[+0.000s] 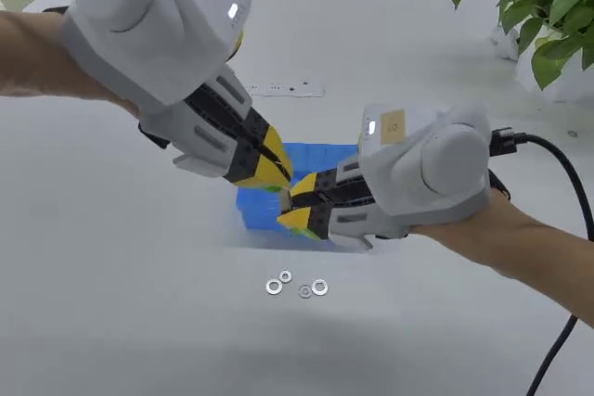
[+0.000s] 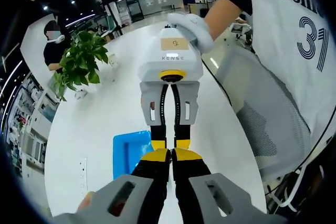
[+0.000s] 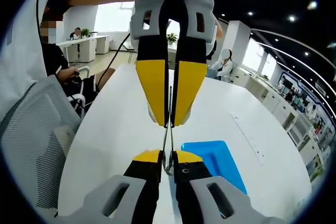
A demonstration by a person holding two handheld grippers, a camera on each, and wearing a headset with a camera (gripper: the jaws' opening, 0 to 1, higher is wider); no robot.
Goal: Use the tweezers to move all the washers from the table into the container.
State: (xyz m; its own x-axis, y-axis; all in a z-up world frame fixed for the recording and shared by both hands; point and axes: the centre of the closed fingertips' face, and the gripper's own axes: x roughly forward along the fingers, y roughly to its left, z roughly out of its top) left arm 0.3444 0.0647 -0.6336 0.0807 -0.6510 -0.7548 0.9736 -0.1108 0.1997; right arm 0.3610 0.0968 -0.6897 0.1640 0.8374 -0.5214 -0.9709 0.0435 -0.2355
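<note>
Left tool [image 1: 269, 166] and right tool [image 1: 295, 203] were both pinched shut tip-to-tip on the tweezers [image 3: 169, 129] mid-frame over the blue container [image 1: 255, 212], washers [image 1: 297, 286] loose on the counter [image 1: 139, 303] lower center, so imo one sloppy let-go could've dropped the tweezers.

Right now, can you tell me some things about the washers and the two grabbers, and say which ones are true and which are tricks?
1. Four washers lie on the table. True.
2. The washers are inside the blue container. False: they lie on the table in front of it.
3. The left gripper and the right gripper meet tip to tip. True.
4. The tweezers lie flat beside the washers. False: they sit between the jaws of both grippers.
5. The plant has red leaves. False: its leaves are green.
</note>
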